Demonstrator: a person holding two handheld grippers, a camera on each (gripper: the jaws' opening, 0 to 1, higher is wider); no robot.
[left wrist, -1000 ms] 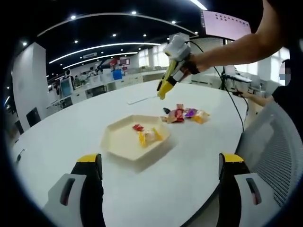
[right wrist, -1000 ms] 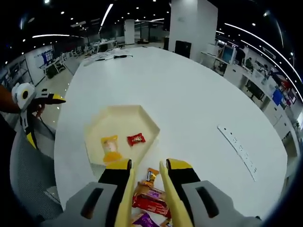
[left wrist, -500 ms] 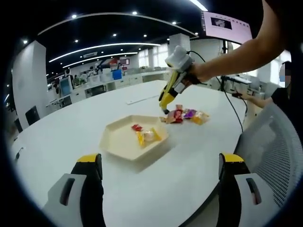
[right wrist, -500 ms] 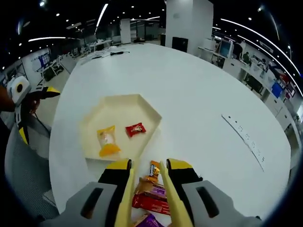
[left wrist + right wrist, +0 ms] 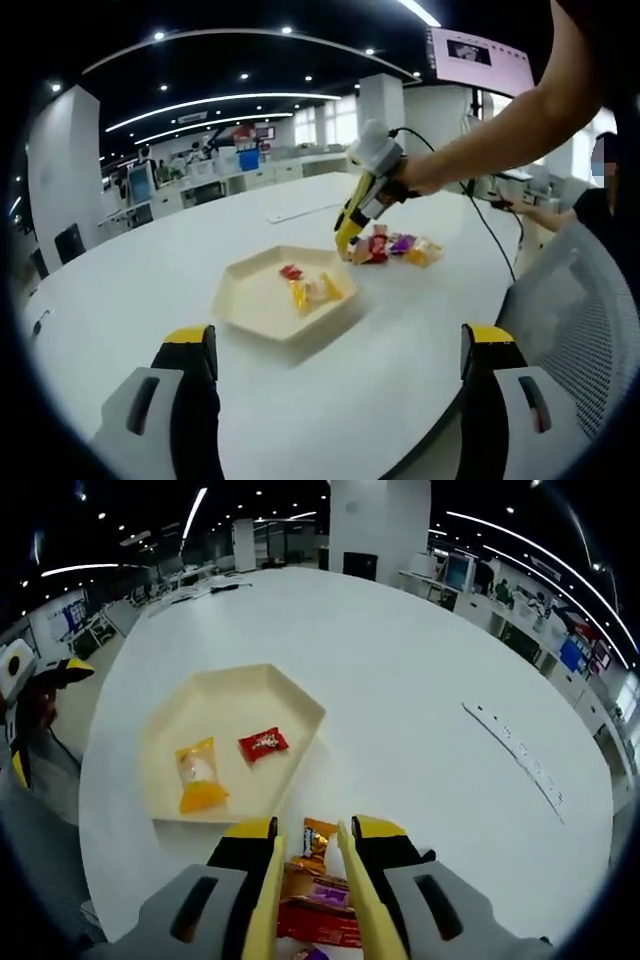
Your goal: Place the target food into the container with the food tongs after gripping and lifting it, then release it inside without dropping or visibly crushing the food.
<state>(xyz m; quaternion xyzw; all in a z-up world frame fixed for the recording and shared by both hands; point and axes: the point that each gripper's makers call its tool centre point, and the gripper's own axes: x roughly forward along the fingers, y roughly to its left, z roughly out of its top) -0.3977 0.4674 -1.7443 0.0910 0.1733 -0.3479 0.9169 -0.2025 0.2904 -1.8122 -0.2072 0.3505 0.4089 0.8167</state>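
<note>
A cream hexagonal tray [image 5: 240, 282] on the white table holds a red candy [image 5: 291, 270] and a yellow packet [image 5: 312, 290]. Beside it lies a pile of wrapped snacks [image 5: 395, 243]. My right gripper [image 5: 345, 240], held by a person's arm, has its tip down at the pile's near edge. In the right gripper view, my right gripper [image 5: 308, 828] is open by a narrow gap, with an orange packet [image 5: 318, 840] lying between its tips, just short of the tray [image 5: 290, 695]. My left gripper [image 5: 338, 345] hangs wide open over the table edge, holding nothing.
A long white power strip [image 5: 515, 760] lies on the far side of the table. A grey mesh chair [image 5: 575, 310] stands at the table's edge by the person. More red and purple packets [image 5: 320, 920] lie under the right gripper.
The right gripper has come down from above the table to the snack pile, so the orange packet now sits between its tips. The left gripper and the tray's contents have not moved.
</note>
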